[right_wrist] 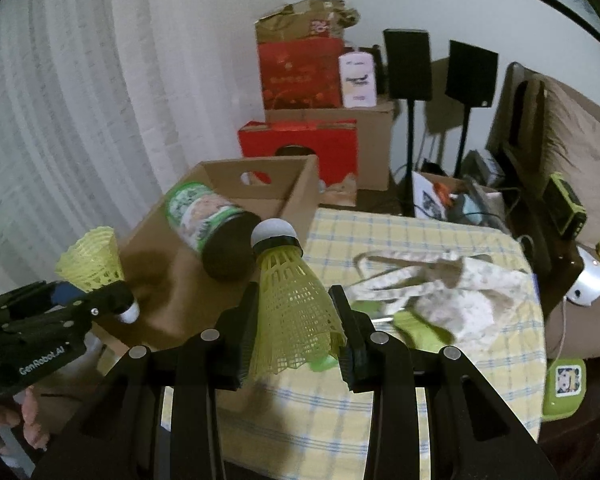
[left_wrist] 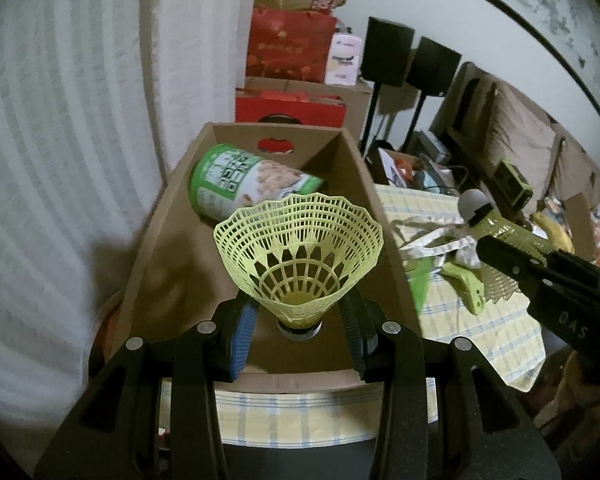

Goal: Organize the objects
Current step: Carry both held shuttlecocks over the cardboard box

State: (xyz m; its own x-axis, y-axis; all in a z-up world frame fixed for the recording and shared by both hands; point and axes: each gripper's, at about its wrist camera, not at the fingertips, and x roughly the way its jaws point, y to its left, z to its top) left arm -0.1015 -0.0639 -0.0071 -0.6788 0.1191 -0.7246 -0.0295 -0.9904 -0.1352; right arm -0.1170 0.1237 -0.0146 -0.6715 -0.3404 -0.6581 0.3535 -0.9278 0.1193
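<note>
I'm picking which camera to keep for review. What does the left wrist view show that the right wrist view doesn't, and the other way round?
Only the left wrist view looks into the open skirt of the left gripper's shuttlecock and shows the "DAS" lettering on the right gripper's body.

Only the right wrist view shows a hand under the left gripper, a green case at the table edge and the can's dark end.

Both show the cardboard box holding the green can, the right gripper's shuttlecock, the checked tablecloth and the white cloth bag.
</note>
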